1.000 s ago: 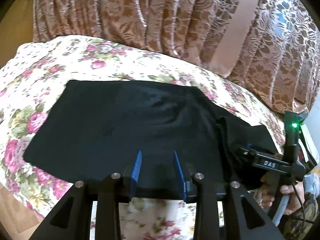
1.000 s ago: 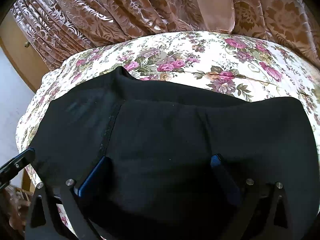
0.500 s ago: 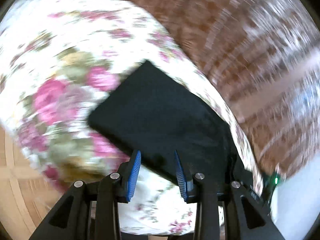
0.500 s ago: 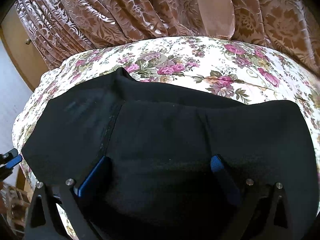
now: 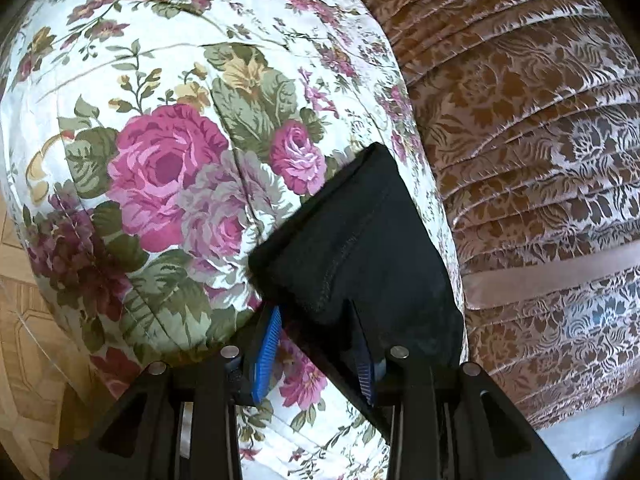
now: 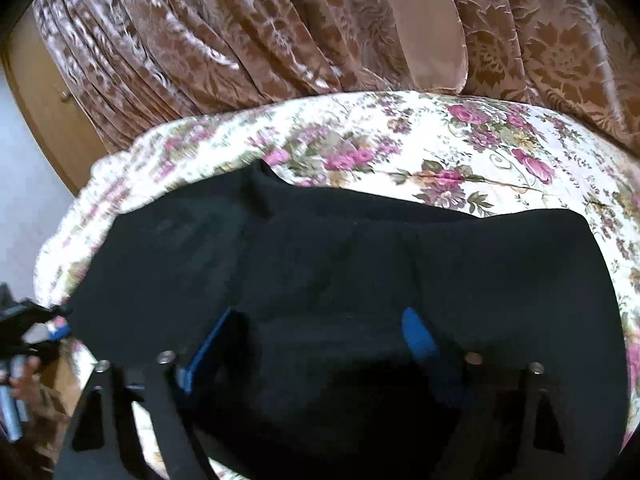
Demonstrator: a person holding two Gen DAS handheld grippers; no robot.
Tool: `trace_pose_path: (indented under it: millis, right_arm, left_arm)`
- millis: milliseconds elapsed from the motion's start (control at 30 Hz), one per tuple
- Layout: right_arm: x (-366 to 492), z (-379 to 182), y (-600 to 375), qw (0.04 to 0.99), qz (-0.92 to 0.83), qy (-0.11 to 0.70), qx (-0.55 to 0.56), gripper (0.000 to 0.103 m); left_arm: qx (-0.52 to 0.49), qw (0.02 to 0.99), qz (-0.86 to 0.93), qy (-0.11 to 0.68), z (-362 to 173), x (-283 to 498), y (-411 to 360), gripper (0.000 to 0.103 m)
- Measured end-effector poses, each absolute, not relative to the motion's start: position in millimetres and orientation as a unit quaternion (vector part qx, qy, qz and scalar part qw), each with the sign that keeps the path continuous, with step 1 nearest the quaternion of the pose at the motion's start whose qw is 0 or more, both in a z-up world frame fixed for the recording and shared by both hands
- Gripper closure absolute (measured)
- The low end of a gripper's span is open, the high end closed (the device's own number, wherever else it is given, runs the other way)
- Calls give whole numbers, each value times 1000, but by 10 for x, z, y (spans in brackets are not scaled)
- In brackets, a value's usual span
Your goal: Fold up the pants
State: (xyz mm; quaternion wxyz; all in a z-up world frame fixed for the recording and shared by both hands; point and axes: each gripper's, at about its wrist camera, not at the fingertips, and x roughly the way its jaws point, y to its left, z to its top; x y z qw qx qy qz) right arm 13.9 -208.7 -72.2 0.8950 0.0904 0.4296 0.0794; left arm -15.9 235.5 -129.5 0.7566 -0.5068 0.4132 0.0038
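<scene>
The black pants (image 6: 340, 264) lie folded on a floral bedspread (image 6: 460, 148). In the left wrist view their near end (image 5: 360, 248) reaches between my left gripper's blue pads (image 5: 269, 338). The left gripper (image 5: 316, 348) is open, with the fabric edge lying over its gap. In the right wrist view my right gripper (image 6: 316, 332) is open, its blue pads (image 6: 416, 334) resting on or in the black cloth. The left gripper also shows at the far left edge of the right wrist view (image 6: 24, 320).
A brown patterned curtain (image 6: 280, 40) hangs behind the bed and fills the right of the left wrist view (image 5: 540, 160). Wooden parquet floor (image 5: 24, 340) lies below the bed's edge. A wooden cabinet (image 6: 44, 92) stands at the left.
My left gripper has swung away from the pants' long side to one end and now faces along the bed's edge. The right gripper has barely moved.
</scene>
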Motion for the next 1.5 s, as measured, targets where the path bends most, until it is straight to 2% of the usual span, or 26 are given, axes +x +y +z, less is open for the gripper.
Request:
trace_pose_path:
  millis: [233, 367, 433, 533, 800, 933, 1133, 1333, 1367, 1400, 1433, 1500]
  right_arm:
    - [-71, -520, -2000, 907, 104, 398, 85, 22]
    - [-111, -512, -1920, 906, 113, 401, 75, 24]
    - [-118, -526, -1899, 904, 115, 405, 73, 25]
    - [-128, -545, -1877, 901, 118, 410, 75, 27]
    - [-149, -418, -1815, 892, 170, 403, 111, 27]
    - [-146, -330, -1755, 872, 231, 404, 153, 24]
    - [-37, -234, -1699, 833, 307, 399, 227, 13]
    - [291, -301, -1623, 805, 310, 423, 276, 12]
    - [344, -330, -1599, 802, 308, 432, 275, 17]
    - [413, -375, -1553, 799, 302, 445, 269, 33]
    - [450, -391, -1537, 798, 299, 451, 264, 60]
    - [505, -445, -1468, 801, 291, 464, 242, 75]
  left_arm:
    - [-516, 755, 10, 405, -1316, -133, 2385, 71]
    - [-499, 768, 14, 401, -1280, -128, 2356, 76]
    - [-484, 782, 15, 393, -1211, -116, 2314, 83]
    - [-432, 817, 12, 382, -1004, -63, 2177, 87]
    - [-236, 904, -147, 326, -226, 125, 1225, 88]
    - [-172, 904, -230, 318, -110, 172, 733, 88]
    - [-101, 892, -292, 330, -125, 150, 212, 89]
    - [-51, 880, -329, 339, -176, 36, -163, 89]
    - [-46, 879, -332, 340, -178, 22, -197, 89]
    - [-40, 877, -336, 341, -179, -11, -242, 89]
    - [-37, 876, -338, 342, -186, -25, -263, 89]
    - [-26, 875, -336, 347, -211, -44, -309, 89]
